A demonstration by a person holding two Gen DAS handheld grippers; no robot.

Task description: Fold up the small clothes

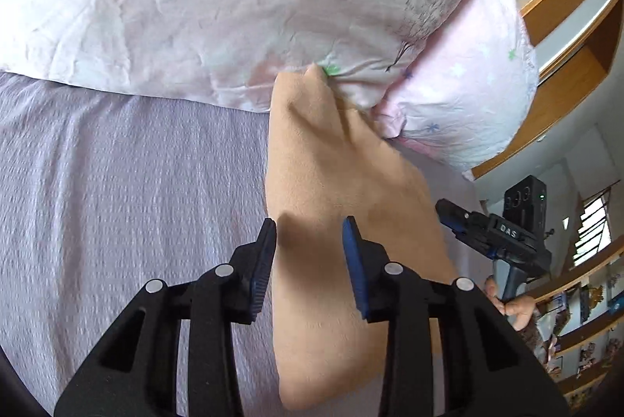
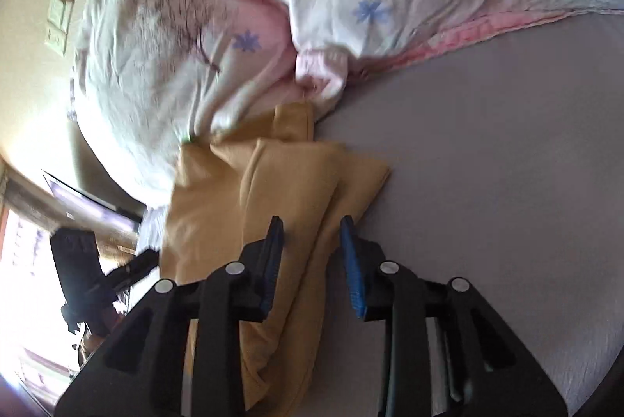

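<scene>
We hold both tongs, left (image 1: 310, 226) and right (image 2: 312, 226), released over the tan soft-knit garment (image 1: 335, 183) on the lilac bedsheet (image 1: 128, 183). It lies half-folded between and ahead of them; next we judge each must clamp an edge.

left gripper (image 1: 310, 234) jaws apart, right gripper (image 2: 312, 235) jaws apart

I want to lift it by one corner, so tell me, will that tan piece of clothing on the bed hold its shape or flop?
The tan garment will probably flop: it already lies in soft overlapping folds. It looks thin, so likely light. The ribbed blue pads on the left gripper should grip its matte cloth without much slipping.
</scene>
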